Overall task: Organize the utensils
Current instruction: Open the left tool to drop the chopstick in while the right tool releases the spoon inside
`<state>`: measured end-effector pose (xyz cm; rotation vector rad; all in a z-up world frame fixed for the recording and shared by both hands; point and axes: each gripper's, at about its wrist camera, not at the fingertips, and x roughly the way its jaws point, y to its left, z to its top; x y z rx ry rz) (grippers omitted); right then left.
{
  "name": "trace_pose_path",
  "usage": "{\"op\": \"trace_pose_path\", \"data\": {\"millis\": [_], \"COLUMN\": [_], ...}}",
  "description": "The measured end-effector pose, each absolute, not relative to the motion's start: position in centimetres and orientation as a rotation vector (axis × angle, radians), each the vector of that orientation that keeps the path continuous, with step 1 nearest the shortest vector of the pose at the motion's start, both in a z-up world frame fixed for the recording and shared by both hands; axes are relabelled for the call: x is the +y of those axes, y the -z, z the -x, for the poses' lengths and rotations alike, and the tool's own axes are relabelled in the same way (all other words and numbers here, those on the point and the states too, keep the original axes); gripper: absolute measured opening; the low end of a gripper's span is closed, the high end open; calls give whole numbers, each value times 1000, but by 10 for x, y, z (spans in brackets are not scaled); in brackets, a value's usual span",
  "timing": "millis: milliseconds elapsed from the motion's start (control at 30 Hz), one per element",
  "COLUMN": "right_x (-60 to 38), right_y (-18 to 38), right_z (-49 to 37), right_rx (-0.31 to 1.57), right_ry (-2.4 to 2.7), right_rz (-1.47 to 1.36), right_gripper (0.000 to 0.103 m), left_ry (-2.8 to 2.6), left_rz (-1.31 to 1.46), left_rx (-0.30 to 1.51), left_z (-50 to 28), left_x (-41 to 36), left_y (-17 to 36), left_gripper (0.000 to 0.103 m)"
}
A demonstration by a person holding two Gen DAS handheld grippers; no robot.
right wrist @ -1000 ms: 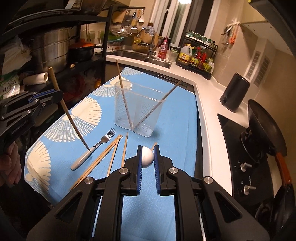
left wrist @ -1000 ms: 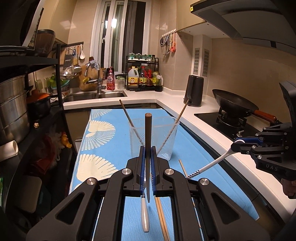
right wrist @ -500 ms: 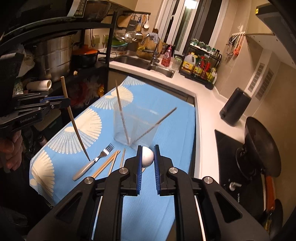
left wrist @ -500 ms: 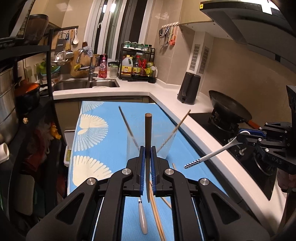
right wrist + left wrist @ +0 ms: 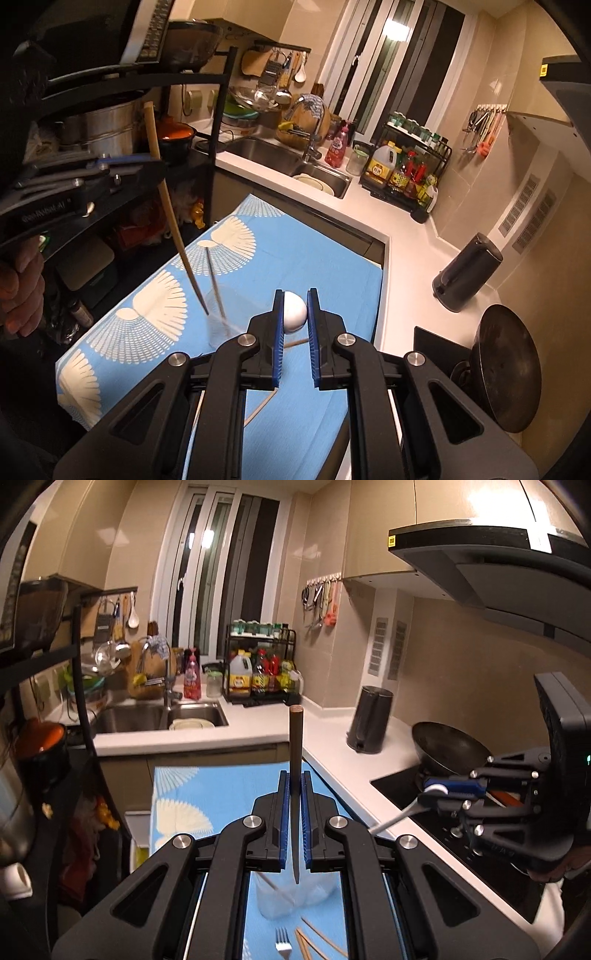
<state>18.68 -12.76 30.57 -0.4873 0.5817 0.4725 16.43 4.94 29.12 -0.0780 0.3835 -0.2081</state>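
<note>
A dark wooden chopstick (image 5: 296,746) stands upright at the centre of the left wrist view, pinched between the blue pads of the left hand-held gripper (image 5: 296,786), whose jaws are nearly together. Below its tip, at the bottom centre, sits a clear plastic cup (image 5: 291,897) on the blue fan-patterned cloth (image 5: 221,790), with a fork (image 5: 283,943) and loose chopsticks (image 5: 314,941) lying just beside it.

In the right wrist view, the right hand-held gripper (image 5: 295,312) is at centre, narrow and clamped on the bowl of a white spoon (image 5: 294,312). The spoon's handle shows at the right of the left view.

The white counter (image 5: 402,236) runs along the right, carrying a black kettle (image 5: 467,271) and a dark wok (image 5: 506,365).
</note>
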Motion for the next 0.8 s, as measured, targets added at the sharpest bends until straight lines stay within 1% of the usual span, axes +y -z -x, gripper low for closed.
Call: {"op": "trace_pose_path", "data": {"millis": [133,333,500,700,767,800], "right_x": [-118,-107,-99,-98,-99,-100], "right_y": [-287,-237,-196,-173,-170,-169], "right_z": [-218,-254,-273,-282,-282,-282], "right_rx": [641,745,821,883,890,890], "right_ry": [-458,-458,-450,-455,-450,-447], "right_rz": [467,444,454,436,436,434], "right_gripper": [12,12,12,13,15,17], "left_ry": [207,208,218,227,223,216], "left_rz": [72,-6,-55,-57,-49,-47], "left_rx": [428,523,585,657,662,658], "left_z": [-204,-246,-264,-269,-267,-266], "left_x": [43,29,21,20,21,23], "left_y": [-269,-211,-174,-148,-145,-145], "left_gripper": [6,6,6,6,17,31]}}
